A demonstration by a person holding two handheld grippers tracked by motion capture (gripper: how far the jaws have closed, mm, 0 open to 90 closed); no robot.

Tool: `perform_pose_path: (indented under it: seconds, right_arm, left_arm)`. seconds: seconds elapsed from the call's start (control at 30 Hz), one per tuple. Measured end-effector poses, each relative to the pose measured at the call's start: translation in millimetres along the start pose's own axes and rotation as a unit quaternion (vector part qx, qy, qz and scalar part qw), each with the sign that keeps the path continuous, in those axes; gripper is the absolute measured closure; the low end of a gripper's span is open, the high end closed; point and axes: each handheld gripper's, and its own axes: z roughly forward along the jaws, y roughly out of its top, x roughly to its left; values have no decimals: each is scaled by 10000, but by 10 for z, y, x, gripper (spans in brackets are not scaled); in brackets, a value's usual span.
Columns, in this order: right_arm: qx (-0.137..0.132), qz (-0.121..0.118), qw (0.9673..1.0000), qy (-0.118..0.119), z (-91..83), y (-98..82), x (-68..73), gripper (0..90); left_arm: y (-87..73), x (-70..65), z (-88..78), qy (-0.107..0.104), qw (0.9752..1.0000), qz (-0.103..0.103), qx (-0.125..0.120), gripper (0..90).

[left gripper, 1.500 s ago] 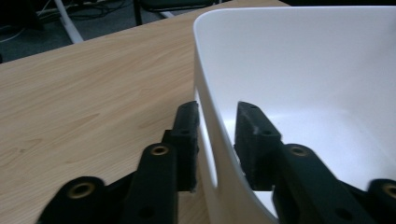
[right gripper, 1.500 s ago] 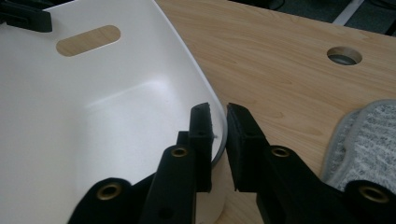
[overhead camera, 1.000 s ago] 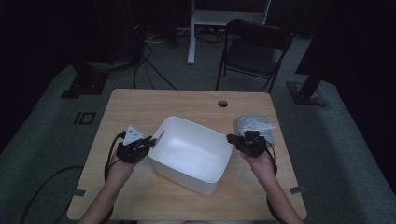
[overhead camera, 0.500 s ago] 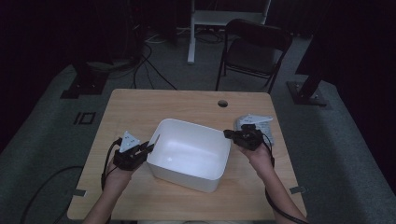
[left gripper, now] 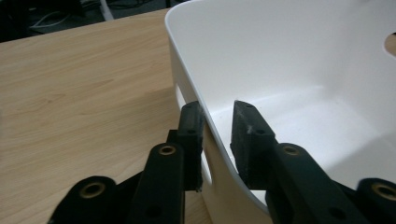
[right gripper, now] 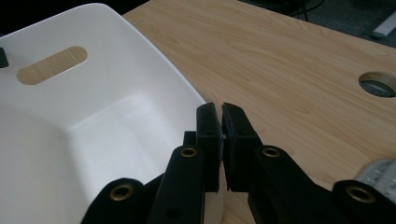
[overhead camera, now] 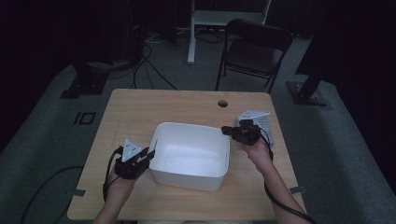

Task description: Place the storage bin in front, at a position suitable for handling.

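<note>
A white plastic bin (overhead camera: pixel 187 177) with slot handles stands in the middle of the wooden table (overhead camera: pixel 154 107). My left gripper (overhead camera: pixel 150 154) straddles the bin's left rim (left gripper: pixel 205 116). Its jaws have just been opening: the outer pad (left gripper: pixel 191 126) lies against the wall, while the inner pad (left gripper: pixel 250 135) stands off the rim. My right gripper (overhead camera: pixel 225 130) is at the bin's far right corner. There its jaws (right gripper: pixel 220 112) are shut on the thin rim of the bin (right gripper: pixel 93 116).
A grey flat object with a white sheet on it (overhead camera: pixel 257 122) lies at the table's right edge, just behind my right hand. A cable hole (overhead camera: pixel 222 103) sits near the far edge. A folding chair (overhead camera: pixel 254 51) stands beyond the table.
The bin has turned anticlockwise and now sits squarer to the table. My right hand moved away toward the far side, my left hand toward the near edge. The left jaws have parted slightly.
</note>
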Motion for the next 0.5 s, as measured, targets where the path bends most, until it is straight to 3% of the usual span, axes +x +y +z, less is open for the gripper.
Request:
perform_pose_path:
  seconds: [0.13, 0.17, 0.2, 0.3, 0.33, 0.4, 0.43, 0.5]
  right_arm:
    - [-1, -119, 9999, -32, -26, -13, 37, 861]
    - [10, -114, 9999, -35, -32, -14, 44, 859]
    - [22, -95, 9999, -40, -48, -19, 48, 857]
    - [-112, -79, 9999, -48, -117, -29, 82, 764]
    - [-137, -56, 9999, -88, -147, -29, 99, 691]
    - [-232, 70, 9996, -136, -214, -32, 130, 562]
    - [-293, 127, 9992, -247, -247, -39, 154, 506]
    - [-326, 110, 9982, -501, -307, -61, 213, 520]
  left_arm:
    - [10, 48, 10, -190, 9998, -40, -3, 683]
    - [17, 71, -4, -292, 9995, -66, -112, 631]
    - [31, 87, -26, -262, 9995, -83, -171, 569]
    - [106, 171, -74, -423, 9983, -114, -380, 451]
    - [138, 201, -75, -398, 9984, -78, -393, 450]
    - [197, 278, -53, -567, 9970, -88, -527, 369]
    - [227, 317, -35, -642, 9963, -115, -553, 369]
    - [275, 395, 18, -824, 9939, -178, -709, 368]
